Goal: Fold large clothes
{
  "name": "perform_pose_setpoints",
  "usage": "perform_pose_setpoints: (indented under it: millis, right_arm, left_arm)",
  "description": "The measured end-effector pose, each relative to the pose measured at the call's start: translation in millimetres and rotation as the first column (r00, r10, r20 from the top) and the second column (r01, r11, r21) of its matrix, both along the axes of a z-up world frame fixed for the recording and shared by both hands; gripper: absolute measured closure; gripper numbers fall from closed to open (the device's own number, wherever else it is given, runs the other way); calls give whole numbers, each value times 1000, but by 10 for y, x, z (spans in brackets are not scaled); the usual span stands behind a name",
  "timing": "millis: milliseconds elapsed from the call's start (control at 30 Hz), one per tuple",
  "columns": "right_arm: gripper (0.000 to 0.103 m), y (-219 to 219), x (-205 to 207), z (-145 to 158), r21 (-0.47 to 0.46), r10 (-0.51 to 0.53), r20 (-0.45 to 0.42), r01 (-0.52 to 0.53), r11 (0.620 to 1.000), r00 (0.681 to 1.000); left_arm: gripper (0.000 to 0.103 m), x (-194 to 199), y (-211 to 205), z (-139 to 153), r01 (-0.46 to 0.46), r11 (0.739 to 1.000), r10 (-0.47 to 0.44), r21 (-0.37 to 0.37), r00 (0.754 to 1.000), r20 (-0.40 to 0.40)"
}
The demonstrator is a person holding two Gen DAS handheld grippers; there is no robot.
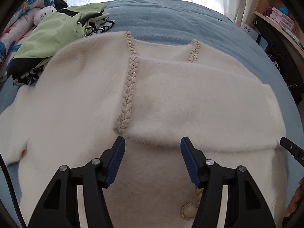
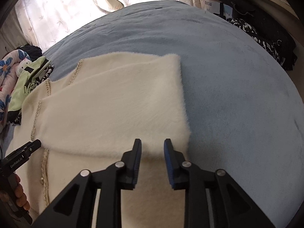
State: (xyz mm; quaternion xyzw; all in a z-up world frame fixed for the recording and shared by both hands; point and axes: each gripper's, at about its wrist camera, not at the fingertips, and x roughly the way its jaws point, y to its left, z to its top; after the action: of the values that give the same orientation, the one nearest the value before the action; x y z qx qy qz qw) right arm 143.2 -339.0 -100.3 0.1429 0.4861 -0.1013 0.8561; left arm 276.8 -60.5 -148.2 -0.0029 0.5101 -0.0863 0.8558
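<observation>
Lying flat on the blue bedspread (image 1: 171, 17) is a cream fuzzy cardigan (image 1: 79, 98), front side up. Its long axis runs away from both cameras toward the curtains (image 2: 62, 5): the neckline sits at the far end, the hem nearest the grippers. A braided trim (image 1: 129, 83) follows that axis down the front opening; a second short length of trim (image 1: 194, 51) shows near the collar. A pearl-type round button (image 1: 189, 210) lies at the near edge, partly behind a finger. The right-hand sleeve (image 1: 209, 110) is folded across the body, its long axis crosswise to the trim. In the right wrist view the folded side edge (image 2: 181, 95) of the garment runs straight away from the camera.

Legible text: "GenRobot.AI" on the left gripper's body as seen from the right wrist view; a box (image 1: 247, 30) on the shelf side carries Chinese characters, too small to read with confidence.

Left gripper (image 1: 153, 144): jaws spread wide, nothing between them, tips over the sleeve's near edge; contact with fabric cannot be determined. Right gripper (image 2: 153, 146): jaws parted narrowly, empty, over the cardigan's right portion near its edge.

A pile of green and patterned clothes (image 1: 57, 30) and a plush toy (image 1: 44, 14) sit beside the cardigan's far left.
</observation>
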Motion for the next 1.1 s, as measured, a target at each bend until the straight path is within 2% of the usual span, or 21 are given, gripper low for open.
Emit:
perform_pose_setpoints:
  millis: [400, 567, 800, 1100]
  right_arm:
    - [77, 291, -411, 98, 72, -8, -2, 8, 997, 1000]
    - [77, 503, -739, 176, 98, -7, 14, 6, 995, 1000]
    - [77, 825, -1249, 341, 142, 15, 49, -22, 990, 999]
    - [77, 1378, -1619, 535, 112, 100, 62, -107, 988, 993]
  left_arm:
    - [44, -508, 97, 281, -1, 1000, 2, -14, 1000, 10]
    - [44, -908, 131, 406, 16, 1000, -17, 16, 1000, 19]
    - [44, -1539, 260, 578, 55, 998, -55, 2, 998, 28]
    - [43, -2188, 623, 818, 59, 998, -59, -9, 996, 62]
